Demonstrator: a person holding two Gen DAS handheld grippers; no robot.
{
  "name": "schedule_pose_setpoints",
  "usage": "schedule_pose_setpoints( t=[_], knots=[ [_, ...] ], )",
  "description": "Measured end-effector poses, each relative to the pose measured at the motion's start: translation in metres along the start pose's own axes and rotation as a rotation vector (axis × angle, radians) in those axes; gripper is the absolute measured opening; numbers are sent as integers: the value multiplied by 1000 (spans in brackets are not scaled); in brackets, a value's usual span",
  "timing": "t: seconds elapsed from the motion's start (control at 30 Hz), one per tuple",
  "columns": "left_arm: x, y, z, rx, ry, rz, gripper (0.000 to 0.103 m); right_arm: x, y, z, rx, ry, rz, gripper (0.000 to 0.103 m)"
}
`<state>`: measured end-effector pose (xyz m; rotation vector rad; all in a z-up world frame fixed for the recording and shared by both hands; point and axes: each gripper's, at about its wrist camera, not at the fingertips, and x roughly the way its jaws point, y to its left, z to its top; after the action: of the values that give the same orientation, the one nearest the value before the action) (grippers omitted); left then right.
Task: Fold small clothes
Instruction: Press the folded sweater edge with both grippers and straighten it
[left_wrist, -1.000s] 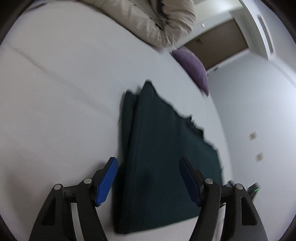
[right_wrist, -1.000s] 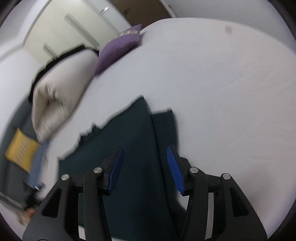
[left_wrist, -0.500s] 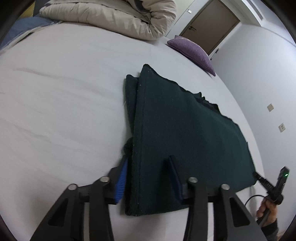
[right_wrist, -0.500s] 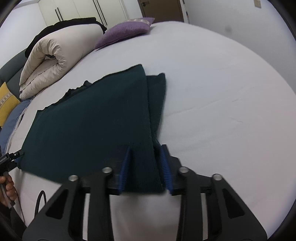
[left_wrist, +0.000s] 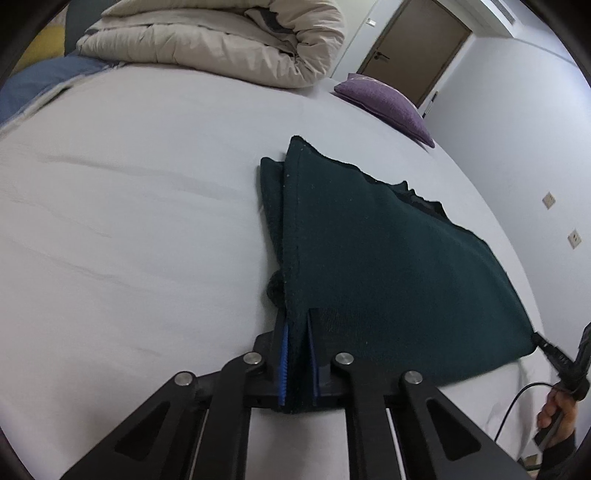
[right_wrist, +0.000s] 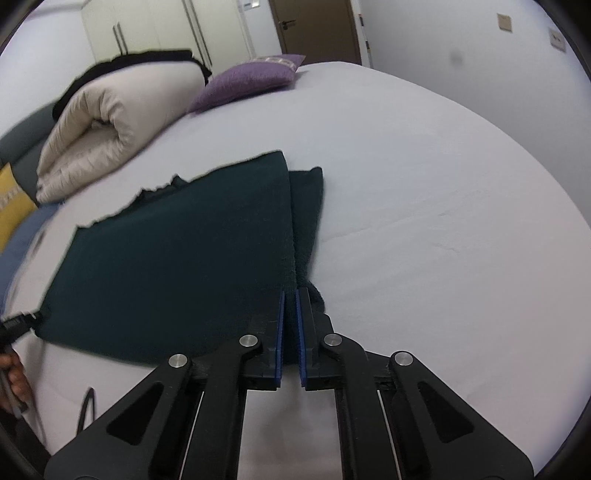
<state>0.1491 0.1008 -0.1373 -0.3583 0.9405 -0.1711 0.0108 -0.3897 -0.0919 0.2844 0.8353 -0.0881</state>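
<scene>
Dark green knit cloth (left_wrist: 388, 266), folded into a flat layered rectangle, lies on the white-sheeted bed (left_wrist: 129, 229).

Left gripper (left_wrist: 297, 354): blue pads clamped on the near left corner of the cloth, fabric edge pinched between them and standing up in the jaws. Rest of the cloth fans out ahead and to the right of it, flat on the sheet. A narrower under-layer sticks out along the left fold.

Right gripper (right_wrist: 290, 332): pads nearly together with the near right corner of the same cloth (right_wrist: 177, 251) between them. Grip looks firm, though the narrow gap makes the contact hard to confirm. Cloth spreads ahead and to the left; a narrow under-layer shows along the right fold.

So both near corners are held, one per gripper, at the bed's near edge.

Background: rolled beige duvet (left_wrist: 221, 40) at the far side of the bed, purple cushion (left_wrist: 384, 107) beside it, brown door (right_wrist: 314, 29) beyond. No containers in view.
</scene>
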Motion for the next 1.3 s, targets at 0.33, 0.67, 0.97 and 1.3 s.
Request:
schedule_pose_setpoints(
  t=[0.33, 0.67, 0.97, 1.3],
  knots=[
    [-13, 1, -17, 44, -9, 24, 7, 1, -18, -24, 67, 31, 17, 4],
    [-13, 4, -32, 39, 3, 20, 6, 14, -22, -31, 77, 53, 26, 4],
    [-14, 6, -36, 33, 2, 20, 6, 24, -28, -30, 87, 67, 35, 4],
    [-16, 5, -37, 12, 7, 10, 6, 31, -25, -29, 73, 82, 21, 4]
  ],
)
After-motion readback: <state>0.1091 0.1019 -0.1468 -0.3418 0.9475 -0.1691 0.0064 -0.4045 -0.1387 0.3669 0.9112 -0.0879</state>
